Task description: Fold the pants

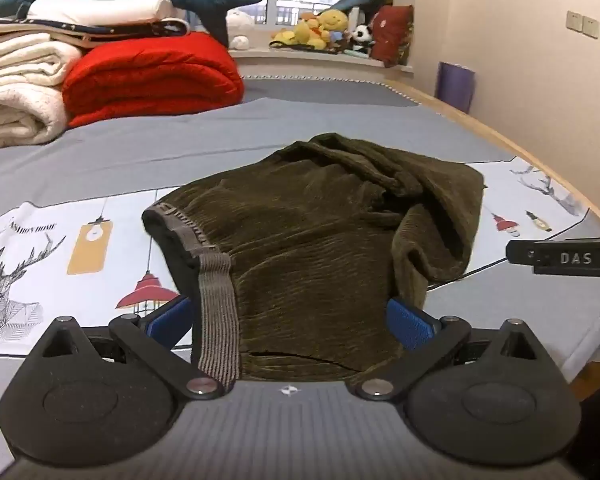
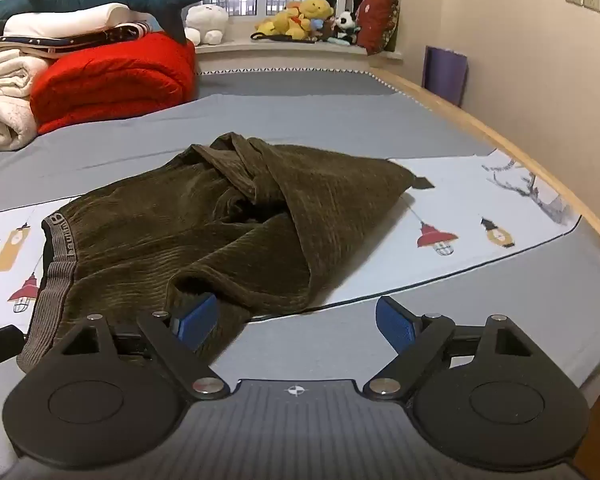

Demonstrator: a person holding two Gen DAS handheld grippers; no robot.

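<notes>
The crumpled olive corduroy pants [image 1: 320, 240] are straddled by the spread, unclamped left gripper [image 1: 290, 316], while the gaping right gripper [image 2: 296, 320] is kept at their hem-side edge.

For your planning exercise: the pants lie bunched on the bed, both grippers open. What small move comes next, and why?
Probably close the left gripper on the pants near the waistband: cloth already lies between its open fingers, while the right gripper is mostly over bare sheet.

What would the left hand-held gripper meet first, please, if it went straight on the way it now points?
Most likely the crumpled olive-green corduroy pants: the open left hand-held gripper already has their near edge between its blue pads, tilted down toward the grey bed sheet beneath.
</notes>
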